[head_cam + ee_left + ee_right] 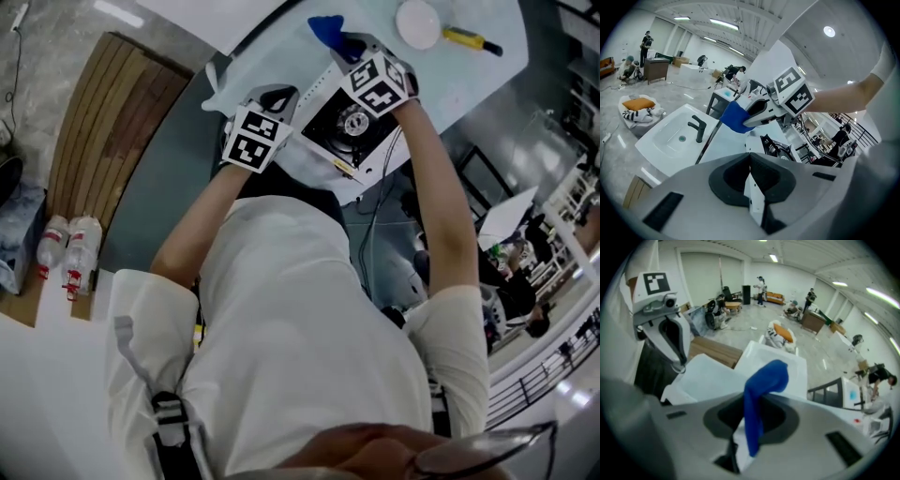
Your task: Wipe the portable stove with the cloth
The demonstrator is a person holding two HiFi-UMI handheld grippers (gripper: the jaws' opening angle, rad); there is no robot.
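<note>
The portable stove (353, 122) lies on the white table, with its black burner showing between the two marker cubes. My right gripper (345, 45) hangs over the stove's far end and is shut on a blue cloth (327, 29). In the right gripper view the blue cloth (761, 385) stands up out of the right gripper (749, 439). My left gripper (278, 96) is at the stove's left side. In the left gripper view, my left gripper (753, 187) has its jaws together and holds nothing. The stove (771, 146) lies just beyond it, under the blue cloth (735, 117).
A white bowl (418, 22) and a yellow-handled tool (468, 37) lie at the table's far end. A white sink with a dark tap (697, 129) adjoins the table. Wooden boards (112, 122) and bottles (70, 246) are on the floor at the left. Cables hang off the table's near edge.
</note>
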